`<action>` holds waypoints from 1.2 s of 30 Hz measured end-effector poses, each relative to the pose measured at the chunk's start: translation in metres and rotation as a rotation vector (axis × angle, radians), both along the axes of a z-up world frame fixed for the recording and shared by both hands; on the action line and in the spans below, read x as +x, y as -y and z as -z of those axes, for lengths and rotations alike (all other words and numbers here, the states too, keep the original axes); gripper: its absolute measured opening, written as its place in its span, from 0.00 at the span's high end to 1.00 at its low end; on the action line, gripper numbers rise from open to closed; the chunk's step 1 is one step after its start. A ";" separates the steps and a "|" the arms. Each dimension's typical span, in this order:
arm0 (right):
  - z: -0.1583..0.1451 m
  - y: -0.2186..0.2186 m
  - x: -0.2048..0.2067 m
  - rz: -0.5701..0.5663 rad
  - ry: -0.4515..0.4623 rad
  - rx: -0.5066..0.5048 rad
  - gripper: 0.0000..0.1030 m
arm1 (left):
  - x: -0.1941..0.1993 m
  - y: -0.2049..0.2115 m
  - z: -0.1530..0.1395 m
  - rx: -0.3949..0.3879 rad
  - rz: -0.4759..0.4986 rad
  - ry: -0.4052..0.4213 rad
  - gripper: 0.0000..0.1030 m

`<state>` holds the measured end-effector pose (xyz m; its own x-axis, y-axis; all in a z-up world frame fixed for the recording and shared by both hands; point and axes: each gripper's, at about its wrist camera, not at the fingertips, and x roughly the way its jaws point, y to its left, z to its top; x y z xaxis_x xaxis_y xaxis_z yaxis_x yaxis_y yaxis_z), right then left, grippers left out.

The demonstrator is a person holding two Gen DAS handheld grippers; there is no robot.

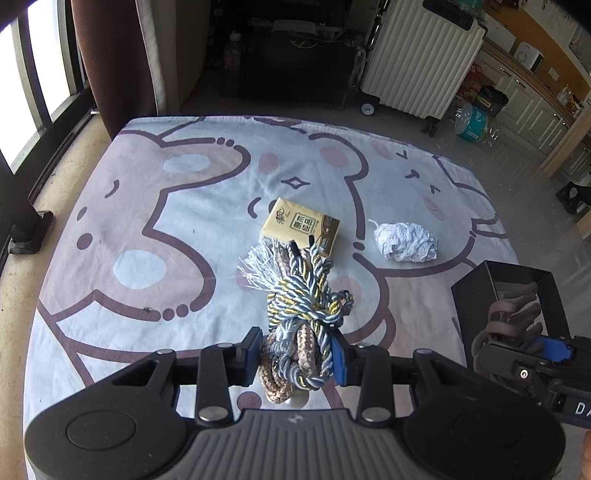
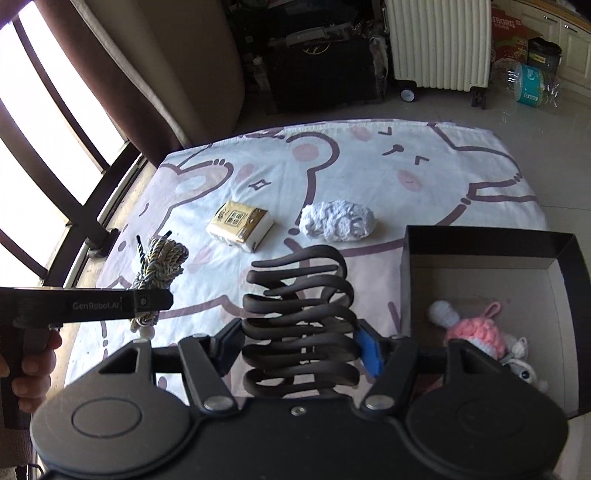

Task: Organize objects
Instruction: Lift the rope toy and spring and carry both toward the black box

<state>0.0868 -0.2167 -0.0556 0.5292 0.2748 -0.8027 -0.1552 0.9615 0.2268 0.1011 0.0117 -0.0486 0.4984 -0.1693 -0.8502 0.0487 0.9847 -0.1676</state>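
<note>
I've got both loads lifted for the black box [image 2: 491, 240]: left gripper [image 1: 297, 356] pinching the rope bundle [image 1: 303, 306], right gripper [image 2: 301, 350] clamping the dark coiled holder [image 2: 299, 317] just beside it.

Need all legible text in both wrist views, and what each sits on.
"GenRobot.AI": side of the left gripper, seen from the right wrist.
"DA", cut off at the frame edge: body of the right gripper.
"BORG", partial: red carton in the background.
Tissue pack: printed characters, too small to read.
</note>
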 end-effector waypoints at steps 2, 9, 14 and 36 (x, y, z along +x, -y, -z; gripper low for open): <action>-0.005 0.005 0.000 0.012 0.015 -0.002 0.37 | -0.001 0.001 -0.006 -0.003 0.006 0.013 0.62; -0.017 0.018 0.002 0.043 0.058 -0.014 0.37 | -0.008 0.006 -0.022 -0.032 0.031 0.043 0.62; -0.022 0.025 0.001 0.054 0.079 -0.025 0.37 | -0.012 0.011 -0.030 -0.048 0.047 0.061 0.62; -0.035 0.072 -0.004 0.113 0.096 -0.063 0.37 | -0.010 0.055 -0.042 -0.161 0.103 0.089 0.62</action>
